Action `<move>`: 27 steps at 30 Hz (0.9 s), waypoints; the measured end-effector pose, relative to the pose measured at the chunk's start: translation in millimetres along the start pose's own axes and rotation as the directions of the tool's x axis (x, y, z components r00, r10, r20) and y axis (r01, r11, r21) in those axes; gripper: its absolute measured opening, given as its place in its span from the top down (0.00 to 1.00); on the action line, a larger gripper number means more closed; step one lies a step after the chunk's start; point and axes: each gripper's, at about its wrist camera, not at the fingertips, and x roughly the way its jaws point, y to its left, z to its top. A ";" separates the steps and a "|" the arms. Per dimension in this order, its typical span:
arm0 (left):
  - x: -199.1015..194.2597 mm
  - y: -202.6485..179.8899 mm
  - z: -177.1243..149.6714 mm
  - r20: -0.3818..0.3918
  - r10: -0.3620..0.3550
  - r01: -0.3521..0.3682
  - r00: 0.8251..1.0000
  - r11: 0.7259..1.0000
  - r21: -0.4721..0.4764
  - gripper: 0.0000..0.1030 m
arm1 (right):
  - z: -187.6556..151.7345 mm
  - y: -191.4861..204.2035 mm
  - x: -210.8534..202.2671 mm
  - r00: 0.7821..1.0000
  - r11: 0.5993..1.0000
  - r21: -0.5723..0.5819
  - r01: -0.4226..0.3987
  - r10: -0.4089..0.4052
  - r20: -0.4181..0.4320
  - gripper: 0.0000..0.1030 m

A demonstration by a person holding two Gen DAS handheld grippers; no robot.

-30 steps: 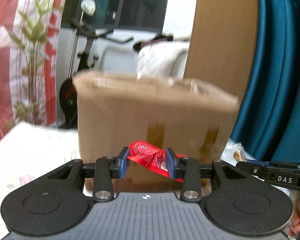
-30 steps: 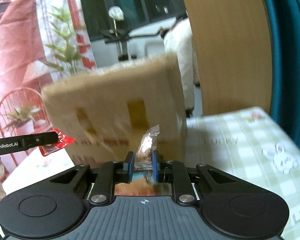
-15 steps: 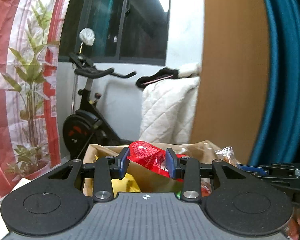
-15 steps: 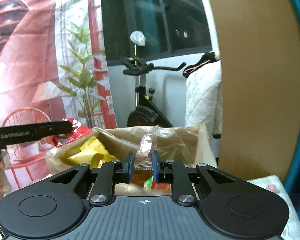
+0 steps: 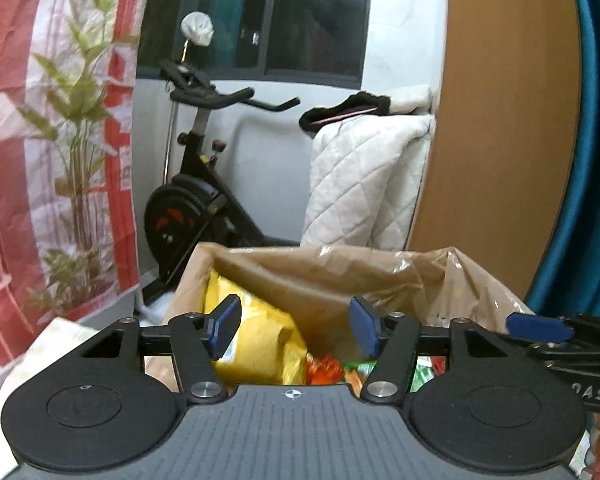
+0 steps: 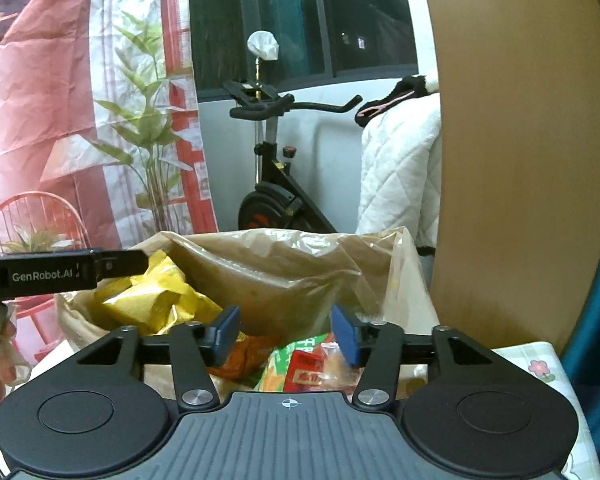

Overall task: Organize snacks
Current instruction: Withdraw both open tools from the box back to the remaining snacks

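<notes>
You're over a green-checked tablecloth [image 6: 540,360] with a black exercise bike [image 5: 196,200], white quilted blanket [image 5: 364,184] and tall wooden panel [image 6: 516,160] behind. Brown cardboard box [image 5: 320,272] sits right ahead, yellow crinkled snack bag [image 5: 256,340] inside. Only your right view shows the red and green snack packets [image 6: 304,364] at the box bottom. Left gripper [image 5: 296,326] and right gripper [image 6: 286,334]: both sets of jaws spread wide, holding nothing, above the open box.

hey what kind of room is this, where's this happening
Most likely a home living space, not a lab or shop: an exercise bike stands by a dark window, a white quilted blanket hangs nearby, and a printed cloth covers the table.
</notes>
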 end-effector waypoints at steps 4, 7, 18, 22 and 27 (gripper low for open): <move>-19.5 0.2 -2.5 -0.007 0.009 -0.009 1.000 1.000 0.021 0.39 | -4.4 0.8 -19.7 1.000 1.000 0.009 -0.007 0.007 0.015 0.49; -36.4 -0.9 -4.5 -0.019 0.015 -0.015 1.000 0.999 0.030 0.39 | -6.8 3.7 -35.6 1.000 1.000 0.013 -0.015 0.015 0.024 0.49; -102.7 -5.5 -36.0 -0.063 0.013 -0.011 0.998 0.999 0.034 0.39 | -34.5 18.3 -93.5 0.998 0.997 0.063 -0.045 0.043 0.035 0.49; -120.6 -0.9 -55.8 -0.088 0.021 -0.020 0.996 1.000 0.013 0.39 | -53.1 21.9 -106.4 0.999 0.995 0.087 -0.048 0.046 0.022 0.49; -126.7 8.0 -84.2 -0.132 0.002 -0.006 0.991 0.999 -0.033 0.40 | -81.9 23.5 -112.7 0.999 0.991 0.126 -0.050 0.051 -0.009 0.49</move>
